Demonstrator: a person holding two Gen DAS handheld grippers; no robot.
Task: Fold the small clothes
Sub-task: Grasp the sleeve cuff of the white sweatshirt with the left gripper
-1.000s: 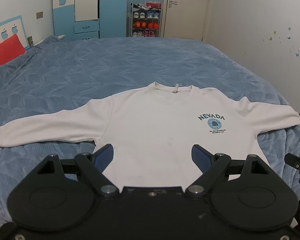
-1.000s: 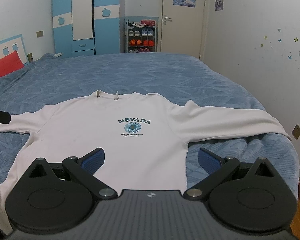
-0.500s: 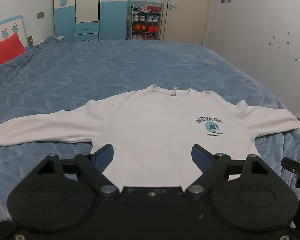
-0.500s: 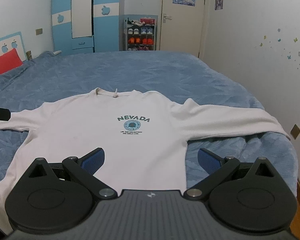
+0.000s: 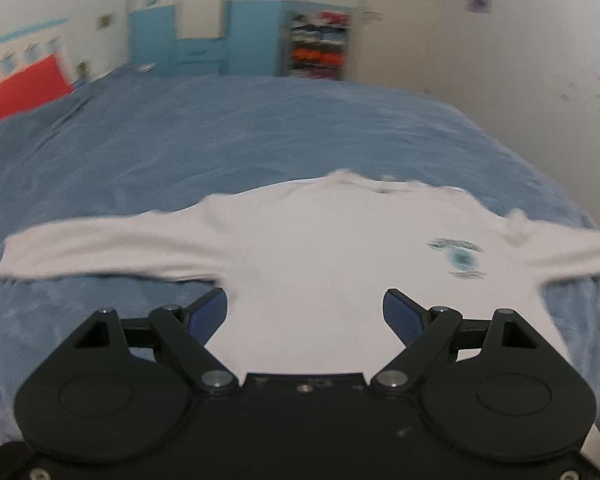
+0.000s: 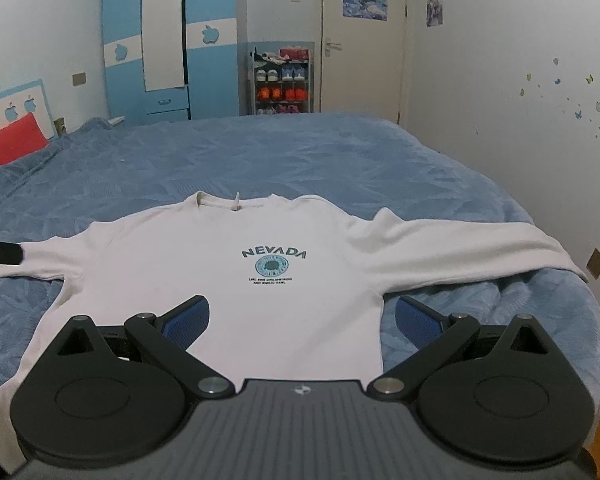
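Note:
A white long-sleeved sweatshirt (image 6: 292, 240) with a teal NEVADA print lies flat, face up, on the blue bed, sleeves spread to both sides. It also shows, blurred, in the left wrist view (image 5: 320, 248). My left gripper (image 5: 305, 308) is open and empty above the shirt's lower left part. My right gripper (image 6: 302, 314) is open and empty above the shirt's lower right edge. A black part of the left gripper (image 6: 2, 252) shows at the left sleeve in the right wrist view.
The blue bedspread (image 6: 284, 152) fills the view. A red pillow (image 6: 8, 144) lies at the far left. A blue wardrobe (image 6: 168, 40), a shoe rack (image 6: 282, 80) and a door (image 6: 360, 36) stand at the back. The white wall (image 6: 520, 100) runs close along the right.
The left wrist view has swung left and is now motion-blurred, with the shirt shifted right in it. The right gripper has barely moved. Both stay open.

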